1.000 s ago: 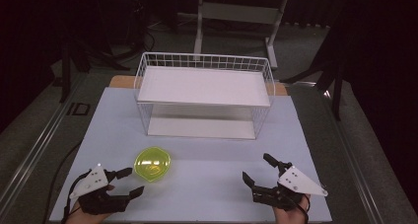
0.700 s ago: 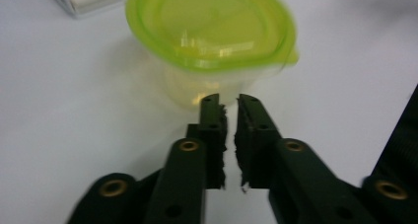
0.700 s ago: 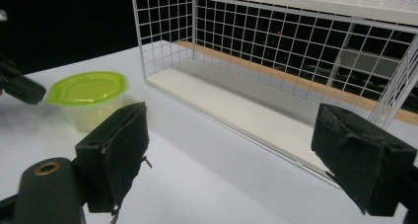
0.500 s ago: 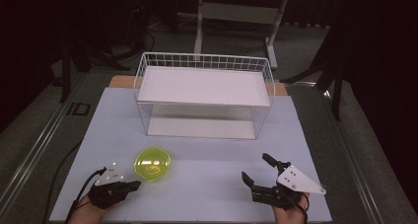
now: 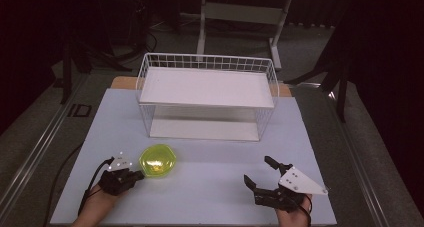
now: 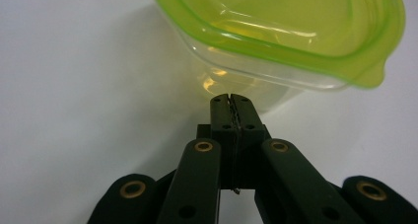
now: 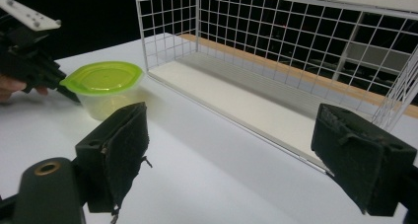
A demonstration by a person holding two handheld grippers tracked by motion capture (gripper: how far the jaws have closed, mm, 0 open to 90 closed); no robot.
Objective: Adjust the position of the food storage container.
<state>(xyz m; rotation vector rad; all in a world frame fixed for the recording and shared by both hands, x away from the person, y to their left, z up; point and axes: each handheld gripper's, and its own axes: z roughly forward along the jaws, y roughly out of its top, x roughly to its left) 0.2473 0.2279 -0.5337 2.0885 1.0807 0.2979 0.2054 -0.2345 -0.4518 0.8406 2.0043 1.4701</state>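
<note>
A clear tub with a lime-green lid [image 5: 158, 160] stands on the white table [image 5: 210, 187], front left. My left gripper [image 5: 139, 176] lies just left of it, jaws shut with nothing between them. In the left gripper view the closed tips [image 6: 230, 98] rest at the base of the tub [image 6: 296, 31]; whether they touch it is unclear. My right gripper [image 5: 259, 170] rests at the front right, wide open and holding nothing. Between its pads [image 7: 118, 150] the right gripper view shows the tub [image 7: 103, 81] with the left gripper [image 7: 63, 86] beside it.
A white wire basket [image 5: 207, 57] with a white shelf board on top stands at the back middle of the table. Its mesh wall [image 7: 167, 26] and inner floor run across the right gripper view. Dark floor and a stand's legs lie beyond the table.
My left gripper went from open to shut and turned in toward the tub's left side. The right gripper and the tub stayed put.
</note>
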